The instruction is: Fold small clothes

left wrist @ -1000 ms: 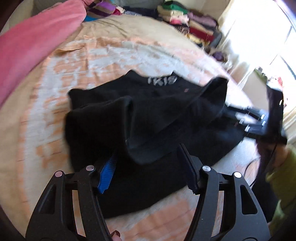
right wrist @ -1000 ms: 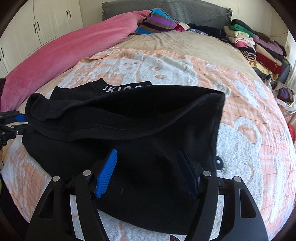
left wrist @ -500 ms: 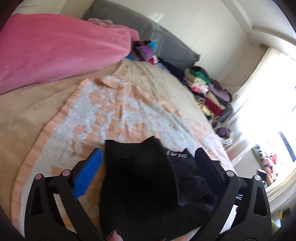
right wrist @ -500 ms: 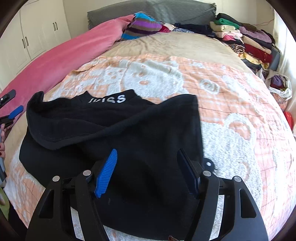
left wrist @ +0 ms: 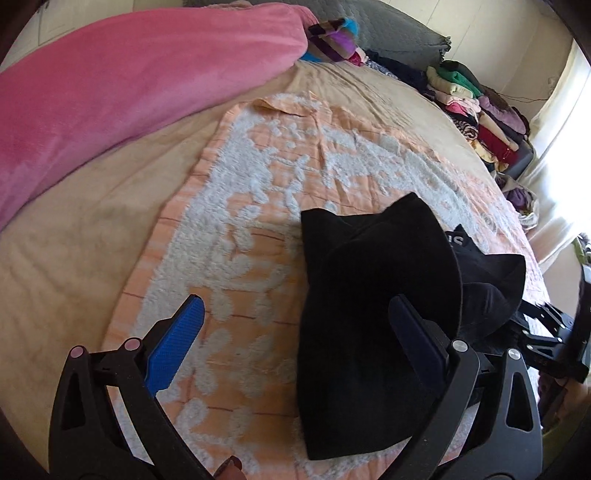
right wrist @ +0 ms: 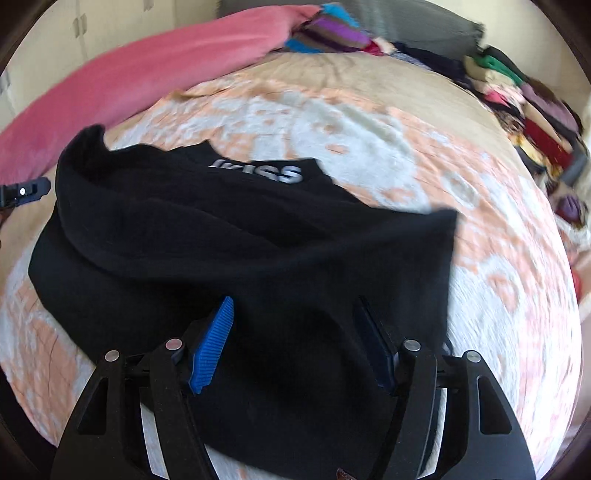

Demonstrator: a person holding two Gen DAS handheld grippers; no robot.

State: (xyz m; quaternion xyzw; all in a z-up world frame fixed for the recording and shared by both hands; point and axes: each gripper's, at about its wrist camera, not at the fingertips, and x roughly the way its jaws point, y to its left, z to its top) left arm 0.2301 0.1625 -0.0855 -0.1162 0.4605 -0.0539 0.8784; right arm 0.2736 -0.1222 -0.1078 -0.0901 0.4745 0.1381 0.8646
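Note:
A black garment with white lettering (right wrist: 255,236) lies partly folded on an orange and white blanket (right wrist: 369,140) on the bed. In the left wrist view the garment (left wrist: 373,295) lies right of centre. My left gripper (left wrist: 299,325) is open and empty, its right finger over the garment's edge, its left finger over the blanket (left wrist: 258,184). My right gripper (right wrist: 295,332) is open and empty, over the garment's near part. The right gripper (left wrist: 546,332) also shows at the right edge of the left wrist view, and the left gripper (right wrist: 22,192) at the left edge of the right wrist view.
A pink duvet (left wrist: 110,81) lies along the left of the bed. A striped cloth (left wrist: 332,37) and a grey pillow (left wrist: 406,26) are at the head. Stacks of folded clothes (left wrist: 476,107) line the far right side. White cupboards (right wrist: 74,33) stand behind.
Both grippers have let go of the garment's folded-over edge and drawn back. The left gripper has swung left and opened wider. The right view is blurred from motion.

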